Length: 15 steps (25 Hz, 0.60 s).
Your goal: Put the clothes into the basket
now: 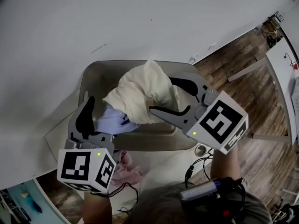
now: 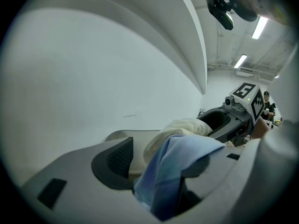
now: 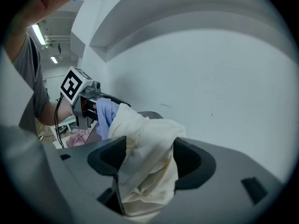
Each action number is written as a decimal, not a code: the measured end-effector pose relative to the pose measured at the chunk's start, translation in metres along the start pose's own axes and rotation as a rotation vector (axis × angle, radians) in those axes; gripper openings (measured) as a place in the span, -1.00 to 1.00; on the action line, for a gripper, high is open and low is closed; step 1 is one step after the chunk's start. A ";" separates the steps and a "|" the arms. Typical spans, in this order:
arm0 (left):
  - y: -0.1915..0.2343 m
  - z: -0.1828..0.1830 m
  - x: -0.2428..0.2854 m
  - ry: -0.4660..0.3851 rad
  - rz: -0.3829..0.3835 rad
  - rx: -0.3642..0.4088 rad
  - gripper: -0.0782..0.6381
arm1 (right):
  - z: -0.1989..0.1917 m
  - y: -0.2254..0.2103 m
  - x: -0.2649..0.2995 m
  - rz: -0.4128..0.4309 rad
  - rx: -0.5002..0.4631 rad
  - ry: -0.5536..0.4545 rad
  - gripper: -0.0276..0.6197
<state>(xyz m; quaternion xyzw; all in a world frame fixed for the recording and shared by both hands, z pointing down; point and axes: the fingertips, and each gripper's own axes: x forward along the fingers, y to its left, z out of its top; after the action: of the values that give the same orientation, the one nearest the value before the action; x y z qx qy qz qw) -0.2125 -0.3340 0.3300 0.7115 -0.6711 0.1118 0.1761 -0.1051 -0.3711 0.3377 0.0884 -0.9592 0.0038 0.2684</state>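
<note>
The left gripper (image 2: 173, 148) has its jaws apart. A blue cloth (image 2: 170, 174) sits between them and hangs over the jaw on the right side. Just past it, a cream cloth (image 2: 180, 127) lies over a grey basket (image 2: 122, 134). The right gripper (image 2: 209, 125) is at the cream cloth's far side.

My jaws are grey, like the basket (image 1: 95, 74). I see a cream cloth (image 1: 142, 94), a blue cloth (image 1: 113, 121), a pink cloth (image 1: 128, 169).

This looks like a lab or studio workroom. Tube lights (image 2: 260, 27) hang from a high, bare ceiling (image 2: 224, 48) with exposed pipes. Below are a plain white wall (image 1: 140, 22), a wood-plank floor (image 1: 243, 55) and a white worktable (image 1: 284, 78).
</note>
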 end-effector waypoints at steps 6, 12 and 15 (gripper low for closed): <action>-0.010 0.001 -0.014 0.009 -0.006 0.022 -0.12 | 0.005 0.006 -0.013 -0.015 -0.015 -0.014 0.09; -0.016 -0.001 -0.029 0.020 -0.005 0.031 -0.10 | 0.023 0.010 -0.031 -0.051 -0.029 -0.074 0.08; -0.024 -0.004 -0.038 0.027 -0.011 0.043 -0.10 | 0.026 0.021 -0.038 -0.045 -0.044 -0.087 0.08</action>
<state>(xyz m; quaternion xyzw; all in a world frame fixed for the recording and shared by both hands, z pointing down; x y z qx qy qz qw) -0.1909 -0.2967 0.3164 0.7170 -0.6622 0.1349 0.1707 -0.0897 -0.3454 0.2967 0.1039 -0.9677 -0.0273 0.2281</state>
